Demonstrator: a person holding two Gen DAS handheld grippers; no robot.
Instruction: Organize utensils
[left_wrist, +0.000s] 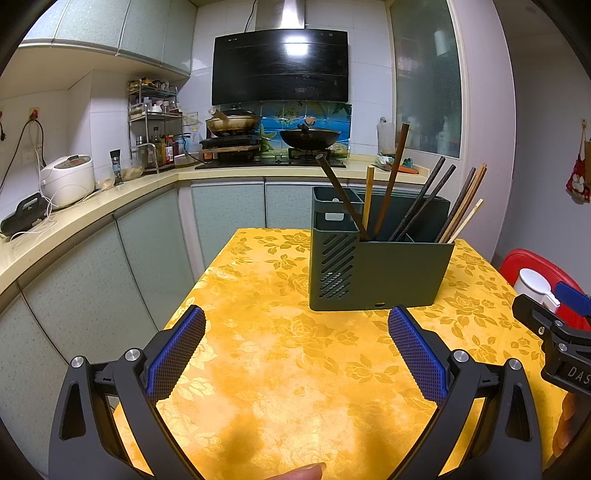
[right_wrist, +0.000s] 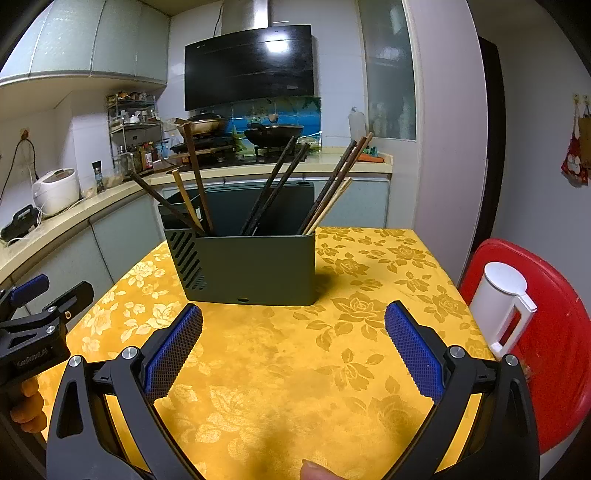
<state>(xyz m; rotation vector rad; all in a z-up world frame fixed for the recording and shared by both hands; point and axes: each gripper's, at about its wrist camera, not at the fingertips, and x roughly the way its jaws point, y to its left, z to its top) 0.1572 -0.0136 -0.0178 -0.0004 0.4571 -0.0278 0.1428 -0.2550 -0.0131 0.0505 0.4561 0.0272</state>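
While both hand-held grippers hovered low over the table, the dark green rectangular metal utensil holder (left_wrist: 380, 269) (right_wrist: 247, 266) stood upright on the yellow rose-patterned tablecloth (left_wrist: 280, 369) (right_wrist: 295, 369), toward the far half of the table. Slanted vent slots ran down its left end wall, and a small oval hole sat low on its front face. Sticks leaned in it in three clusters: three brown wooden ones at the left end (left_wrist: 369, 199) (right_wrist: 192, 195), two black chopsticks (left_wrist: 424, 199) (right_wrist: 275, 184) in the middle, and a bundle of about four brown and pale chopsticks (left_wrist: 461, 203) (right_wrist: 332, 188) at the right end; exact count in that bundle was hard to tell.

Left gripper (left_wrist: 295, 332) had its blue-padded jaws spread wide, nothing between them. Right gripper (right_wrist: 293, 328) was likewise spread wide and held nothing. Both sat just in front of the holder, not touching it.

One white lidded jug (right_wrist: 498, 306) (left_wrist: 535, 284) rested on a red plastic stool (right_wrist: 554, 350) beside the table's right edge.
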